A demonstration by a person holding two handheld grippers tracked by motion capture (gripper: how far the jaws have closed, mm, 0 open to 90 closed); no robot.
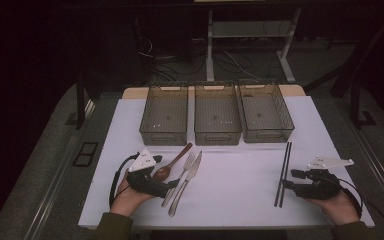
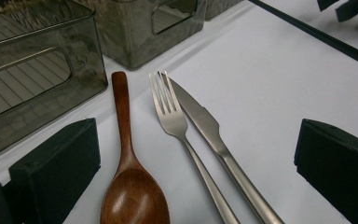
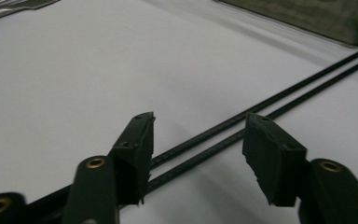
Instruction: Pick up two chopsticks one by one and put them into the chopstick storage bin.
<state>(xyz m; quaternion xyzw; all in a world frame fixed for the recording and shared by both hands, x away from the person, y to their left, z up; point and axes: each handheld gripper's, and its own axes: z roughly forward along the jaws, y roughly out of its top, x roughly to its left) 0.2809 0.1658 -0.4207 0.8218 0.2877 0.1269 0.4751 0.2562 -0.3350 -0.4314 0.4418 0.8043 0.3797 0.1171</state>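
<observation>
A wooden spoon (image 1: pixel 172 161), a steel fork (image 1: pixel 182 176) and a steel knife (image 1: pixel 190 175) lie side by side on the white mat (image 1: pixel 240 200), left of centre. My left gripper (image 1: pixel 174 184) rests at their near ends, open. In the left gripper view its jaws stand wide apart around the spoon's bowl (image 2: pixel 129 191), the fork (image 2: pixel 171 116) and the knife (image 2: pixel 204 122), touching none. Two black chopsticks (image 1: pixel 283 172) lie parallel at the right. My right gripper (image 3: pixel 198 140) is open, its pads on either side of the chopsticks (image 3: pixel 279 100) with a gap left.
Three smoky clear bins (image 1: pixel 164 115) (image 1: pixel 216 114) (image 1: pixel 266 112) stand in a row at the mat's far edge, with nothing in them. Bare mat lies between the cutlery and the chopsticks. Beyond the table the floor is dark, with cables and desk legs.
</observation>
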